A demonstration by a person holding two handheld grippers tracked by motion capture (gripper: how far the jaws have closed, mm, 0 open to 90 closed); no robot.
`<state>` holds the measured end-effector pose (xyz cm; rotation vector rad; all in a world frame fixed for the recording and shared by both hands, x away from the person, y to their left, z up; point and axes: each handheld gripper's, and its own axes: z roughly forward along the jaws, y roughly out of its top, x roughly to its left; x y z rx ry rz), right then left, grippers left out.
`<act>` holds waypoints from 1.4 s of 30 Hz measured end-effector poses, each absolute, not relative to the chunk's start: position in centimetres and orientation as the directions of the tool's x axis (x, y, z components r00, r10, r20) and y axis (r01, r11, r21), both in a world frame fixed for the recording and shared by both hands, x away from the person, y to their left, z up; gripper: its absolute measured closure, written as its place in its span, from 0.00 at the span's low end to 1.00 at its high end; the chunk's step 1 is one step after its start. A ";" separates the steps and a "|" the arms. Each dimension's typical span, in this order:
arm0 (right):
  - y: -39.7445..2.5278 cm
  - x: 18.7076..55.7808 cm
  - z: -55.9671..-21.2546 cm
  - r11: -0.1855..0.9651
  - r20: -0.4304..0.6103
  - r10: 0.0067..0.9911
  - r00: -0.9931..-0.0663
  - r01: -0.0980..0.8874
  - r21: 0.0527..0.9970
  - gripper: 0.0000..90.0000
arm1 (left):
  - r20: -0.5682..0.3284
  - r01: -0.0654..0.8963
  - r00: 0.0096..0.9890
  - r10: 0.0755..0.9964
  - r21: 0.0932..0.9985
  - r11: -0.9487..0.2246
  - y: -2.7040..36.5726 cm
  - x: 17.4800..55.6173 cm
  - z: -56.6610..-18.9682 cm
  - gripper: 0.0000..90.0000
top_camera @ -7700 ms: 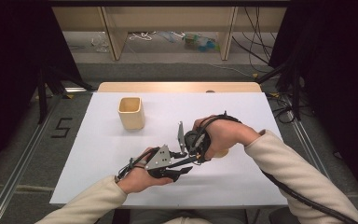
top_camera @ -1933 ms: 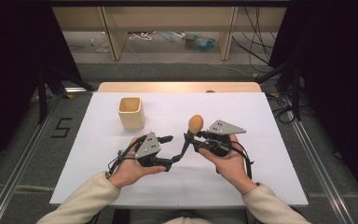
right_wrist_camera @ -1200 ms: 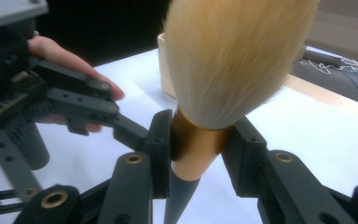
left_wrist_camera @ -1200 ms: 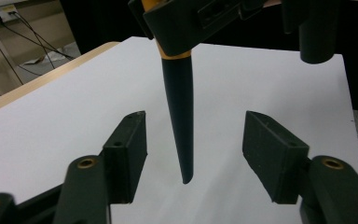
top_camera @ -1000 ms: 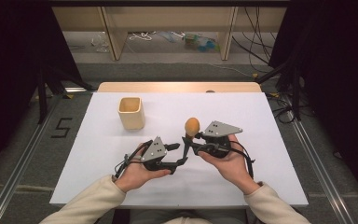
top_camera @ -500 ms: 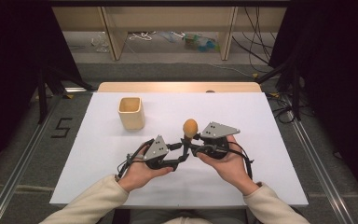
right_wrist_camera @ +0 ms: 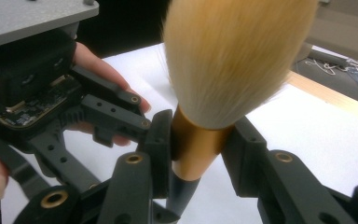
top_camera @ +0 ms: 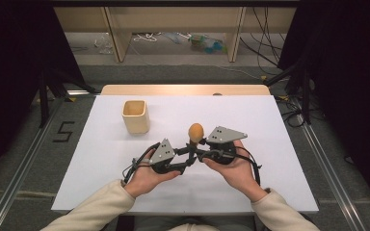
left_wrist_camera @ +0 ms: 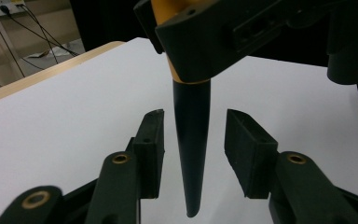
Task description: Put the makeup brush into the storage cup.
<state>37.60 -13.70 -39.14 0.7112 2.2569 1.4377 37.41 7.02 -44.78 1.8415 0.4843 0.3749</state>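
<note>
Golden-collared brush point(right_wrist_camera: 200, 149) is pinched by the right gripper point(right_wrist_camera: 198, 140); left gripper point(left_wrist_camera: 193, 144) jaws gape around its dark handle, untouching.

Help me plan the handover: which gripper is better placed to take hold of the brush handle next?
Left. The left gripper has its jaws open on either side of the brush's dark handle, not yet touching. The right gripper already clamps the gold ferrule, bristles up.

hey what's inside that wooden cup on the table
From the high view, the wooden cup shows just its rim and upper inner walls, with nothing sticking out. Its bottom is hidden by the near wall, so anything lying low inside can't be seen.
</note>
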 end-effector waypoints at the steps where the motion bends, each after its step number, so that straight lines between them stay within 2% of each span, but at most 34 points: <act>1: -13.7 37.6 -39.1 0.352 -0.039 0.593 -0.804 0.215 0.911 0.74 | 0.017 0.142 0.864 0.503 0.950 -0.277 7.0 37.4 -44.8 0.66; 2: -13.7 37.6 -39.1 0.351 -0.039 0.594 -0.803 0.215 0.911 0.74 | -0.011 0.167 0.856 0.516 0.952 -0.256 7.0 37.4 -44.9 0.67; 17: -13.4 37.4 -39.1 0.340 -0.020 0.594 -0.804 0.228 0.912 0.74 | -0.023 0.175 0.854 0.519 0.953 -0.246 6.8 37.6 -45.0 0.81; 29: -13.5 37.4 -38.8 0.282 0.025 0.603 -0.797 0.243 0.928 0.73 | -0.030 0.169 0.853 0.520 0.960 -0.223 7.2 37.5 -44.5 0.83; 31: -13.5 37.4 -38.7 0.255 0.046 0.600 -0.799 0.246 0.935 0.68 | -0.032 0.168 0.849 0.527 0.963 -0.212 7.2 37.4 -44.3 0.83; 36: -13.7 37.3 -38.4 0.190 0.091 0.618 -0.781 0.260 0.947 0.45 | -0.040 0.173 0.845 0.533 0.964 -0.202 7.5 37.5 -44.1 0.83; 37: -13.7 37.3 -38.4 0.190 0.091 0.618 -0.781 0.260 0.947 0.45 | -0.040 0.173 0.845 0.533 0.964 -0.202 7.5 37.5 -44.1 0.83; 38: -13.9 37.2 -38.2 0.193 0.089 0.632 -0.770 0.268 0.944 0.36 | -0.037 0.170 0.843 0.537 0.965 -0.200 7.6 37.6 -44.1 0.83; 39: -13.9 37.2 -38.2 0.193 0.089 0.632 -0.770 0.268 0.944 0.36 | -0.037 0.170 0.843 0.537 0.965 -0.200 7.6 37.6 -44.1 0.83; 42: -14.4 36.8 -37.9 0.171 0.080 0.633 -0.770 0.240 0.956 0.27 | -0.030 0.166 0.837 0.547 0.966 -0.200 7.9 37.7 -44.0 0.83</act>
